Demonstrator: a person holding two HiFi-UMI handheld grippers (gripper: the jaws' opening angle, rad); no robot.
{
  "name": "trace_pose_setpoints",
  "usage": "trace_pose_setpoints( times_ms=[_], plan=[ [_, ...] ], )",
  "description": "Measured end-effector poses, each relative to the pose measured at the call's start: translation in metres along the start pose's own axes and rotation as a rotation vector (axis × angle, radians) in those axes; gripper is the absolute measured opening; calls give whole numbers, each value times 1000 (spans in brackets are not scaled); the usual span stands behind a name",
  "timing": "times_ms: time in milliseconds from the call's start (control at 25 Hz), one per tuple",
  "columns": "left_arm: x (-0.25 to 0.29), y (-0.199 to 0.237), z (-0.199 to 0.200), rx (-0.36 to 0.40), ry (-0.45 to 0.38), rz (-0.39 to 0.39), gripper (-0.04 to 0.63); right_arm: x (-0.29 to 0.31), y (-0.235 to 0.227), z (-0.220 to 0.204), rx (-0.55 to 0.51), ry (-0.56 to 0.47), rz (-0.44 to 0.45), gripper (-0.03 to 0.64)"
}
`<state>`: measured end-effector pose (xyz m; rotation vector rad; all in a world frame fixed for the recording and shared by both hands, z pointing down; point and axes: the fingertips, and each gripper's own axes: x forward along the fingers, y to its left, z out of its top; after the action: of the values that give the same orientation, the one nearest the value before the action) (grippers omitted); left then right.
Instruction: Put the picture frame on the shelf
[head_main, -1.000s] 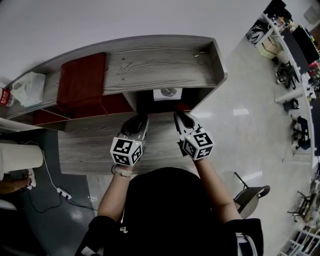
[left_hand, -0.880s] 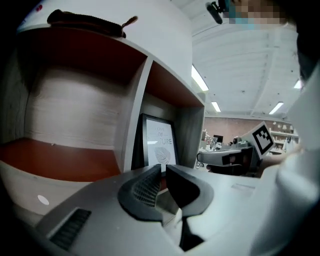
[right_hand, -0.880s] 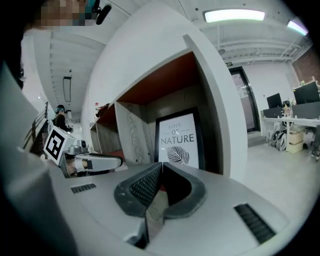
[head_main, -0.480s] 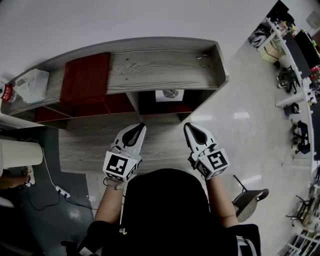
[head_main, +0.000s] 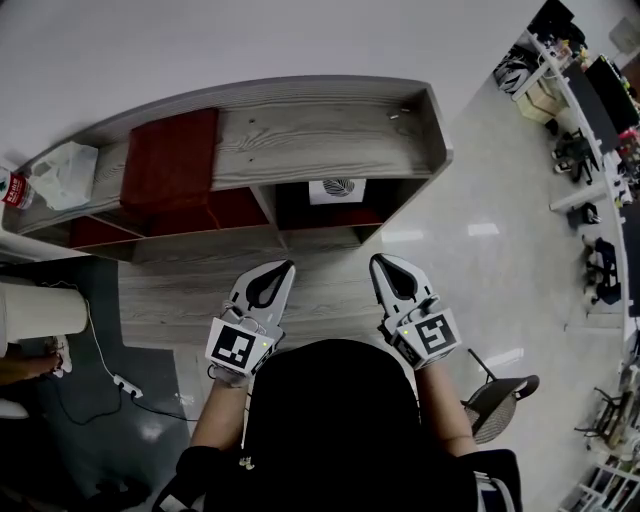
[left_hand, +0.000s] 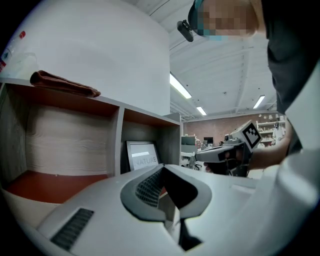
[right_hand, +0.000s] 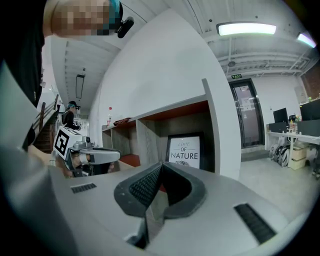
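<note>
With left gripper (head_main: 287, 265) and right gripper (head_main: 377, 260) fingers pressed together, empty, we judge the picture frame (head_main: 337, 188) stiff, light, probably fragile, best pinched by its side edges.

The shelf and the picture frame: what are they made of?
The shelf looks like grey wood-grain board, matt, perhaps laminate: streaked grain shows on top. The picture frame has a thin dark border, probably plastic or painted wood, around a white printed sheet.

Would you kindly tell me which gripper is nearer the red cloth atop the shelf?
Left. The left gripper hovers before the shelf, right of the red cloth; the right gripper is farther right, beyond the picture frame.
</note>
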<state>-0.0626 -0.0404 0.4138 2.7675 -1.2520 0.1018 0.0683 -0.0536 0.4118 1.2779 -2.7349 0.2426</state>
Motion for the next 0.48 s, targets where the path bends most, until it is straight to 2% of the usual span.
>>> trace_pose_setpoints(
  times_ms=[200,320,480],
  plan=[
    [1,-9,7,-15,-30,-31,9,0,2,1,11,-6,1,-3],
    [2,-10,11,-53,-51,-51,8,1,4,0,6,-2,5,-3],
    [1,-8,14,-67,-64,-47,8,2,3,-1,9,1,6,-3]
  ],
)
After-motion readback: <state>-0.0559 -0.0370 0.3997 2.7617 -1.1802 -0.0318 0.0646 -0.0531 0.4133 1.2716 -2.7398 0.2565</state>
